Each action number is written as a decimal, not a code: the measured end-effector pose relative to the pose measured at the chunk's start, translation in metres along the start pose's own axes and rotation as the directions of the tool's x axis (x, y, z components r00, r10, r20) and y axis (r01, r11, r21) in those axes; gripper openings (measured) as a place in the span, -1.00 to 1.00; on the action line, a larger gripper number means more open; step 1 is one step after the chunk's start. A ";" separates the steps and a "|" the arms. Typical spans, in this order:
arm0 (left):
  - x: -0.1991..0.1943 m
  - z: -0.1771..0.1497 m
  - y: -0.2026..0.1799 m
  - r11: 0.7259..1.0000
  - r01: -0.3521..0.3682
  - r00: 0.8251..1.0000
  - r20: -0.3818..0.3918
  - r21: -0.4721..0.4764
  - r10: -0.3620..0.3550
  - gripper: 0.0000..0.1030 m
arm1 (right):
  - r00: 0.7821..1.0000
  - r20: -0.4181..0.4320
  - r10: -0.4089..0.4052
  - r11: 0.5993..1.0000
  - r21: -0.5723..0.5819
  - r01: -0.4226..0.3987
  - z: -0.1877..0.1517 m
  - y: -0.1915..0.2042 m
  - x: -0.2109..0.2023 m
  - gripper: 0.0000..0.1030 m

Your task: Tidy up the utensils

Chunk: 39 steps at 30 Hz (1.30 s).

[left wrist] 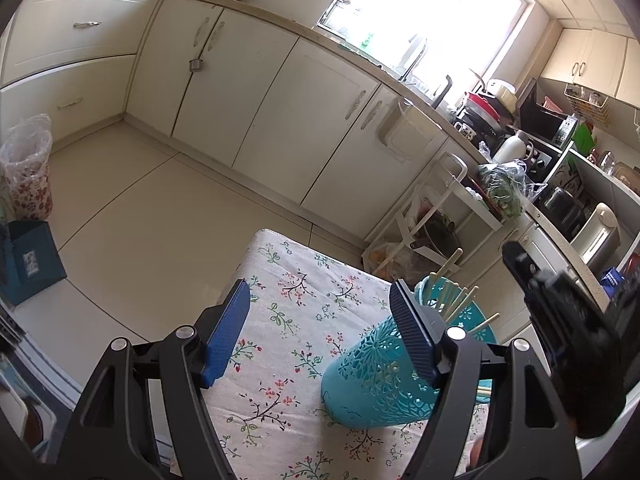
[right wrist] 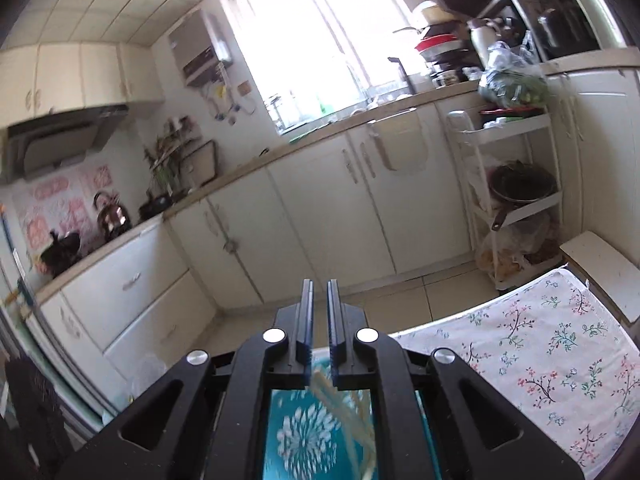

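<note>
A teal cut-out utensil holder (left wrist: 360, 384) stands on the floral tablecloth (left wrist: 288, 280), with several pale chopsticks (left wrist: 452, 304) sticking out of its top. My left gripper (left wrist: 319, 286) is open wide. Its right finger (left wrist: 416, 332) is in front of the holder's rim and its left finger (left wrist: 228, 332) is well clear of it. My right gripper (left wrist: 514, 254) hovers, blurred, to the right of the holder. In the right wrist view my right gripper (right wrist: 320, 282) has its jaws a narrow slit apart with nothing between the pads. The blurred holder (right wrist: 308, 436) and chopsticks (right wrist: 324, 384) lie under it.
The table ends just past the holder, with tiled floor beyond. A white trolley rack (left wrist: 448, 208) with pots and bags stands by the cream cabinets (left wrist: 280, 100). A lined bin (left wrist: 28, 168) and a teal box (left wrist: 28, 264) sit on the floor at the left. A white stool (right wrist: 600, 264) adjoins the table.
</note>
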<state>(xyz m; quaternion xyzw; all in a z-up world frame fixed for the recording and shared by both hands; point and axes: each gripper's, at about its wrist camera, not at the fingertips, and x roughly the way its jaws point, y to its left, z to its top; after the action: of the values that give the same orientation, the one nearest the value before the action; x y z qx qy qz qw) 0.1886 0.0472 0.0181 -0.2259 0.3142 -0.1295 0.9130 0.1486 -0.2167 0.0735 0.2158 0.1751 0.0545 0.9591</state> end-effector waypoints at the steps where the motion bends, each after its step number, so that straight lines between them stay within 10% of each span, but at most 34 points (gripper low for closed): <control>1: 0.000 0.000 0.000 1.000 -0.004 1.000 -0.001 0.004 0.004 0.33 | 1.000 -0.016 0.008 1.000 -0.008 -0.008 -0.004 0.000 -0.003 -0.71; 13: -0.014 -0.022 -0.034 0.960 -0.159 0.987 0.039 0.233 0.154 0.73 | 0.989 -0.093 -0.118 0.988 -0.115 0.107 -0.075 -0.033 -0.111 0.32; 19: -0.022 -0.051 -0.047 0.935 -0.184 0.981 0.002 0.303 0.193 0.80 | 0.943 -0.238 -0.233 0.972 -0.070 0.223 -0.116 -0.077 -0.119 0.33; 39: -0.048 -0.075 -0.066 0.904 -0.211 0.952 -0.131 0.371 0.276 0.85 | 0.940 -0.292 -0.176 0.983 -0.101 0.152 -0.104 -0.054 -0.123 0.76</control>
<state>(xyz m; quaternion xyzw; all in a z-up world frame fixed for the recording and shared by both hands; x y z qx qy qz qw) 0.0983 -0.0170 0.0228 -0.0045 0.3930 -0.0882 0.9153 -0.0023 -0.2464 0.0006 0.1525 0.3334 0.0131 0.9303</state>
